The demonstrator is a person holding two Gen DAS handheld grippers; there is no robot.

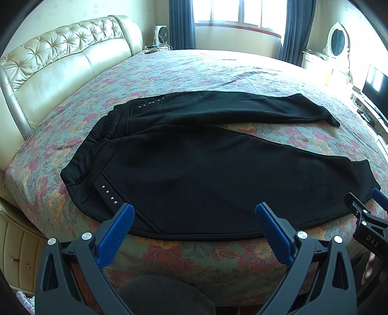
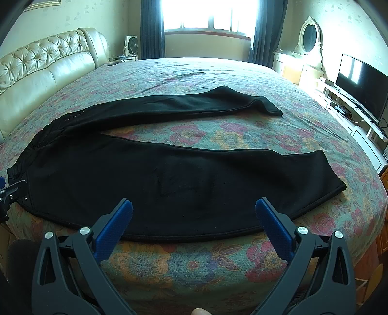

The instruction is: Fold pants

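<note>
Two grippers, both w/ blue pads spread wide, nothing pinched. L to R: padded cream headboard (image 1: pixel 60 60) at far left, small white fan (image 2: pixel 132 46) by the dark curtains (image 1: pixel 181 24), window (image 1: pixel 238 12) centre back. Black pants (image 1: pixel 194 160) lie flat on the floral bedspread (image 1: pixel 218 70), waistband (image 1: pixel 82 160) to the left w/ a row of small studs (image 1: pixel 110 195) by the near side seam, legs running right and splayed apart in a V w/ bedspread showing between them. Near leg is wide, hem (image 2: pixel 337 179) near the bed's right edge; far leg is narrower, hem (image 2: pixel 269 106) well short of it. Left gripper (image 1: pixel 194 218) hovers at the near edge of the bed, left pad over the hip seam just beside the studs, right pad over the near leg's edge; contact w/ cloth cannot tell. Right gripper (image 2: pixel 194 213) hovers over the near leg's lower edge, mid-leg. Oval mirror (image 2: pixel 309 36) on a white dresser, then dark TV (image 2: pixel 361 84) on a low white unit at far right.
</note>
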